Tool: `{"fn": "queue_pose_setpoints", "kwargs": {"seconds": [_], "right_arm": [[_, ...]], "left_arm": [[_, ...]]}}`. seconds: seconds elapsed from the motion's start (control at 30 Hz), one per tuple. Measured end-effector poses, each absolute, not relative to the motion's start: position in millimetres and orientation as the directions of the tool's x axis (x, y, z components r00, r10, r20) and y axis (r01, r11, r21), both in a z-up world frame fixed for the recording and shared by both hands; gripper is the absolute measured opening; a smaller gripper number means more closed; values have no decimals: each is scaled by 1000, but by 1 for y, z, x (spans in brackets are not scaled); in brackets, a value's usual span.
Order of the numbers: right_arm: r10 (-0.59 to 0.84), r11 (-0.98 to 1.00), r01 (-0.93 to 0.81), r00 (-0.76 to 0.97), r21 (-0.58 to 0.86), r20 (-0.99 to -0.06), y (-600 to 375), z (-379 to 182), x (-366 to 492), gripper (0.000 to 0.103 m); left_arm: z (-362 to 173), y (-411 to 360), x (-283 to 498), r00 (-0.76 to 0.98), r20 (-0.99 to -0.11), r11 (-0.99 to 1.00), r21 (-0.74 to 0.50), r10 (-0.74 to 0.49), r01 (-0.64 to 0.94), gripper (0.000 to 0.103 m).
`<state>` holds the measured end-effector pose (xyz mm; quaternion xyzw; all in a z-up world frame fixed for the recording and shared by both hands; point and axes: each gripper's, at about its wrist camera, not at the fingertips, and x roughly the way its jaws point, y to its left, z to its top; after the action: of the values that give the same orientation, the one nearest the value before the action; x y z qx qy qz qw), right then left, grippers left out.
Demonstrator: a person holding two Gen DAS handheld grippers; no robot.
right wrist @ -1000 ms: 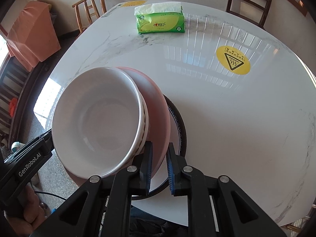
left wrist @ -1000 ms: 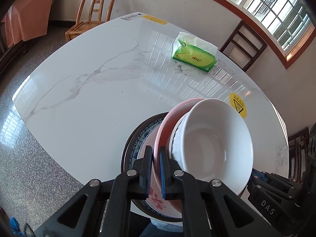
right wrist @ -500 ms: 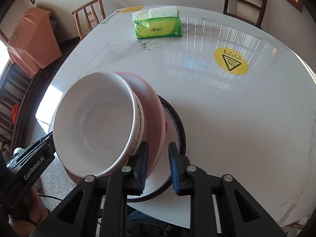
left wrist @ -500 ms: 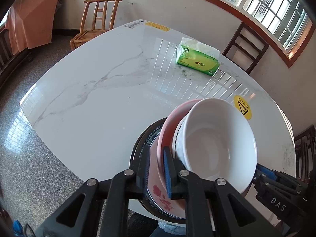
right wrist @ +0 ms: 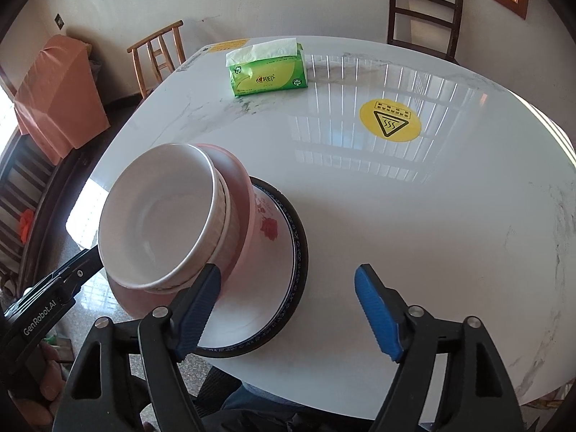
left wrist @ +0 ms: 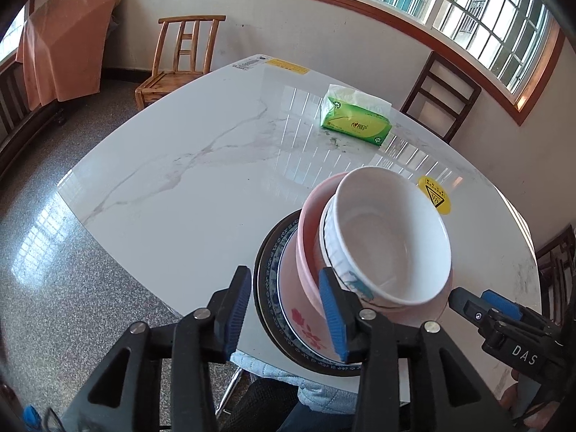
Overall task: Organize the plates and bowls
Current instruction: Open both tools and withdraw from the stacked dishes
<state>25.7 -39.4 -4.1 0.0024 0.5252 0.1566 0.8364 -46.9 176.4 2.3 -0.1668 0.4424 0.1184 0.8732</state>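
A stack of dishes stands at the near edge of the tabletop (right wrist: 414, 223), a glossy white marble-veined slab with rounded corners. At the bottom lies a wide, shallow plate (right wrist: 288, 288) with a dark rim, a blue patterned band and a red flower print. On it sits a pink bowl (left wrist: 306, 252), smooth and round. Nested in that is a white bowl (right wrist: 162, 223), deep and glazed; a second white rim shows just under it, with a ribbed outer wall.

The left gripper (left wrist: 286, 311) points steeply down at the stack from the near edge. Its jaws have just been opening and now stand partly apart, straddling the near rim of the plate and the pink bowl's side. The left blue pad is clear of the dishes. Whether the right pad still touches the bowl cannot be told.

The right gripper (right wrist: 288, 309) also points steeply down. Its jaws have just been opening and stand wide apart, with the plate's rim between them, not pressed. The left finger (right wrist: 196, 309) lies close by the bowls.

Toward the far edge lies a green tissue pack (right wrist: 268, 70). A round yellow warning sticker (right wrist: 390, 120) lies near the right edge. Wooden chairs (left wrist: 180, 61) stand beyond the far edge.
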Motion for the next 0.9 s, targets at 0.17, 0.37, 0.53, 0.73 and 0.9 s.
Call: {"fn": "queue_pose_setpoints", "kwargs": {"seconds": [0.17,0.37,0.53,0.73,0.9], "right_arm": [[280,948,-272,452,169,-847,-48,-2,2,85],[298,938,-316,512,146,-806,-46,-6,-31,94],[304,935,-328,554,133,-775,-43,-6,-52,97],[278,946,-309,602,103,-749,-46,-5,-68,100],[266,949,-301,603,95,-752,-48,-9,-75,101]], "left_arm": [[1,156,-72,600,-792,936,-116,115,-331,51],[-8,136,-89,645,-754,953,-88,128,-291,54],[-17,126,-94,655,-738,962,-32,159,-270,55],[-27,124,-98,656,-738,963,-26,162,-267,55],[-28,118,-99,663,-731,969,-15,159,-248,55]]}}
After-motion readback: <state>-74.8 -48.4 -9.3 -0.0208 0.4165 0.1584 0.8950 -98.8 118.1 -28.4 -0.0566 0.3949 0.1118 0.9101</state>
